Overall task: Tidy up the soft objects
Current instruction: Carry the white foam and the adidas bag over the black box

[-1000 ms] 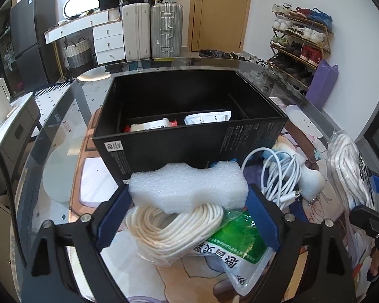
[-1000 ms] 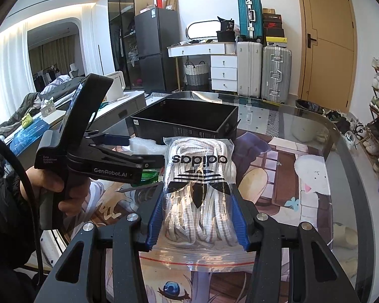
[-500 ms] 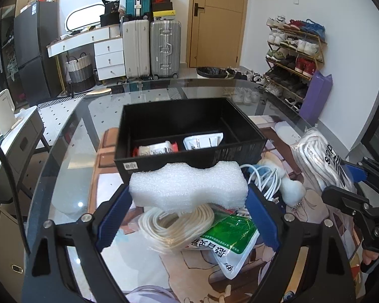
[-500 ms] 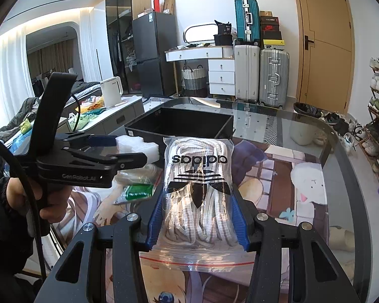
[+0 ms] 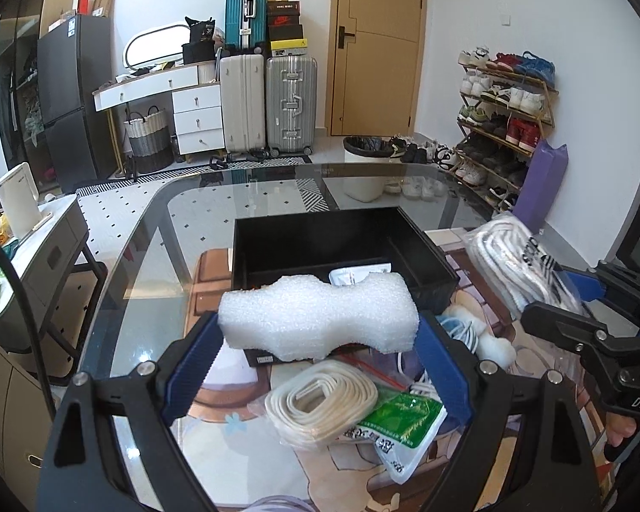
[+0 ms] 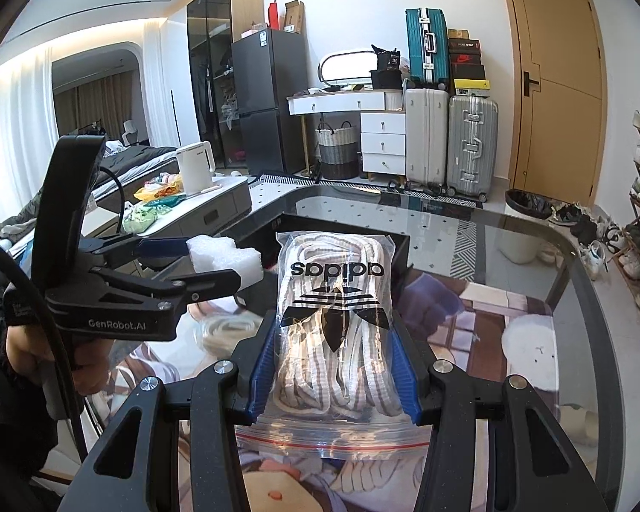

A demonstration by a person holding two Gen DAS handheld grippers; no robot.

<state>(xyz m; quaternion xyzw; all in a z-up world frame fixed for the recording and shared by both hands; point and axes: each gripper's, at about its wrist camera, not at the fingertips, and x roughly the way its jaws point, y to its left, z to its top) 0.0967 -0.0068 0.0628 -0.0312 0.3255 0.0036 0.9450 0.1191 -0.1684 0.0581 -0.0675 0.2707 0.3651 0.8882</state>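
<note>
My left gripper (image 5: 318, 341) is shut on a white foam block (image 5: 318, 318) and holds it in the air in front of the black divided box (image 5: 341, 251); it also shows in the right wrist view (image 6: 226, 260). My right gripper (image 6: 330, 367) is shut on a clear zip bag of white laces with an Adidas logo (image 6: 333, 311), held above the table near the box (image 6: 260, 234). That bag shows at the right in the left wrist view (image 5: 520, 260). A white packet (image 5: 354, 275) lies in the box.
On the glass table (image 5: 158, 281) below the foam lie a coiled white cord (image 5: 320, 401), a green and white packet (image 5: 401, 422) and a white cable with a fluffy item (image 5: 478, 337). A side cabinet with a kettle (image 6: 196, 168) stands left.
Both grippers have risen and drawn back from the box with their loads still held. The box and the table items look smaller and lower than a second ago.
</note>
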